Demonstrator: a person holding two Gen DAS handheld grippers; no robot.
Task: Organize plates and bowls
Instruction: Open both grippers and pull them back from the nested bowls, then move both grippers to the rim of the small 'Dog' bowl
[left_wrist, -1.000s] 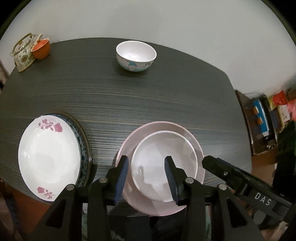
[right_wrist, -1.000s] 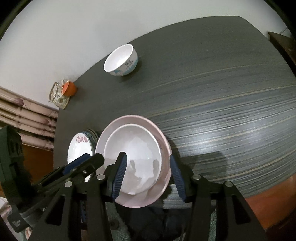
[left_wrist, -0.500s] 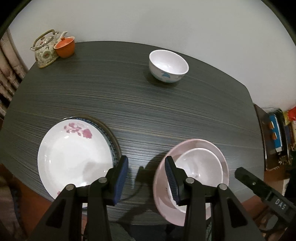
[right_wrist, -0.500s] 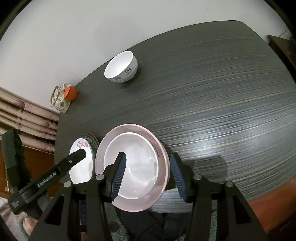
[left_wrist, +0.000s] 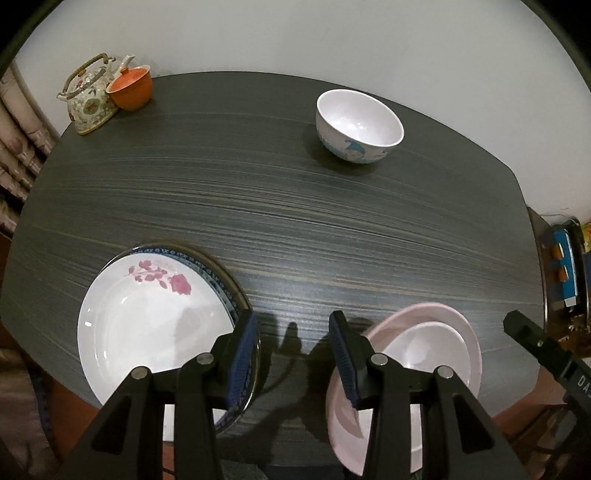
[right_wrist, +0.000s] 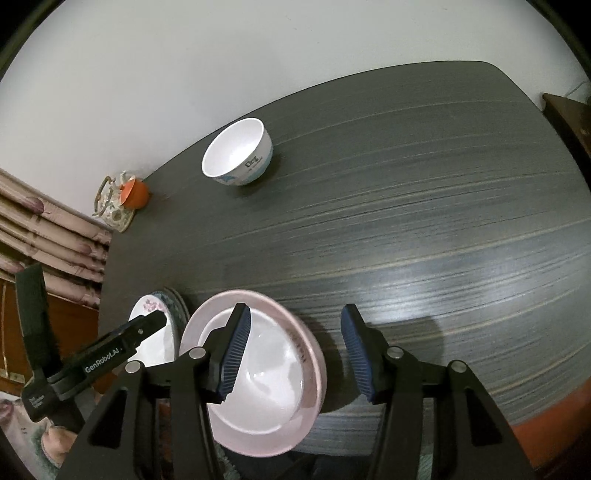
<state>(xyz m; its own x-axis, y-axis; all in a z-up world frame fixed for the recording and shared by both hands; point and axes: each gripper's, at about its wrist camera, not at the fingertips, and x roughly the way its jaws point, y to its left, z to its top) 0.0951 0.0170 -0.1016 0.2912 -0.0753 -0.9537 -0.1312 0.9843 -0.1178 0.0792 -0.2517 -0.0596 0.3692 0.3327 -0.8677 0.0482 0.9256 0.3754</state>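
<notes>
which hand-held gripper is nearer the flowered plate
Left. The left hand-held gripper has one finger over the flowered plate's rim; the right hand-held gripper is over the pink plate beside it.

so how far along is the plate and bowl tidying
Partly done. The flowered plate already sits on a blue-rimmed plate, and a white dish is nested in the pink plate. Nothing is in hand: the left hand-held gripper and right hand-held gripper are both open and empty. Left to do: the deep bowl stands alone far across the table.
</notes>
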